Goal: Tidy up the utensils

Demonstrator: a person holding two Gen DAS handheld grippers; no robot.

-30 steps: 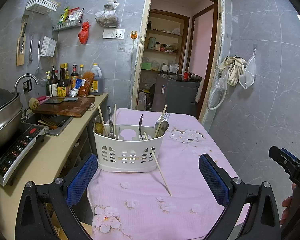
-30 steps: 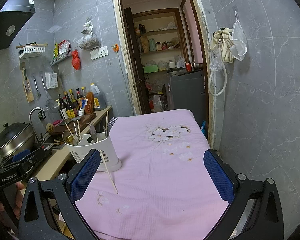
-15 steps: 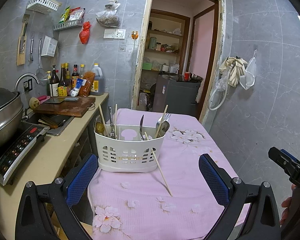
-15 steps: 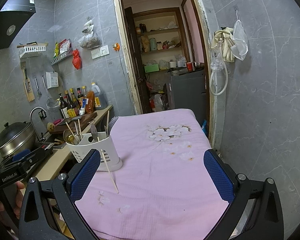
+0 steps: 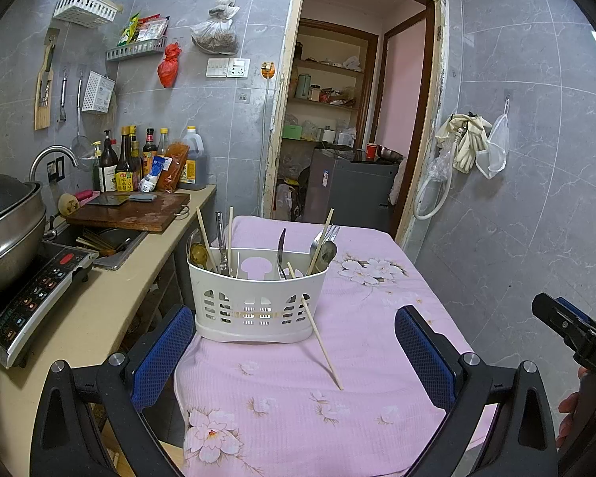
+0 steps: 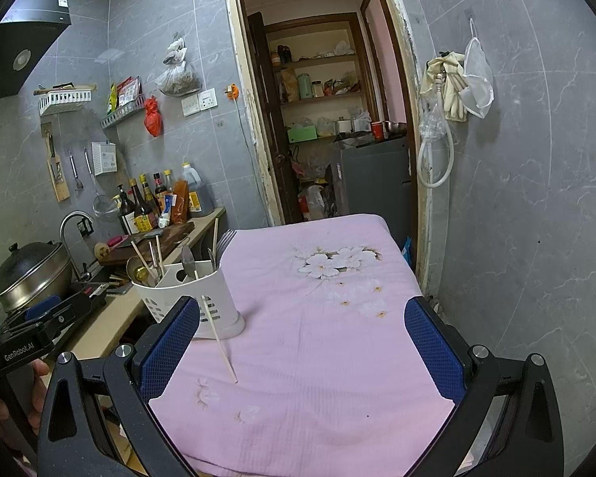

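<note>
A white slotted utensil caddy (image 5: pixel 258 298) stands on the pink flowered tablecloth (image 5: pixel 361 357), also in the right wrist view (image 6: pixel 202 302). It holds chopsticks, spoons, a knife and a fork (image 5: pixel 329 234). One loose chopstick (image 5: pixel 322 342) leans against the caddy's front with its tip on the cloth; it also shows in the right wrist view (image 6: pixel 220 346). My left gripper (image 5: pixel 294 349) is open and empty, in front of the caddy. My right gripper (image 6: pixel 298 349) is open and empty, to the right of the caddy.
A counter (image 5: pixel 111 302) on the left carries an induction hob (image 5: pixel 35 298), a pot (image 5: pixel 4 230), a sink, a wooden cutting board (image 5: pixel 131 210) and several bottles (image 5: pixel 131 163). An open doorway (image 5: pixel 349 119) is behind the table. A tiled wall (image 5: pixel 536 198) is on the right.
Both views have shifted very slightly. The caddy, the chopstick and both grippers' openings look the same.
</note>
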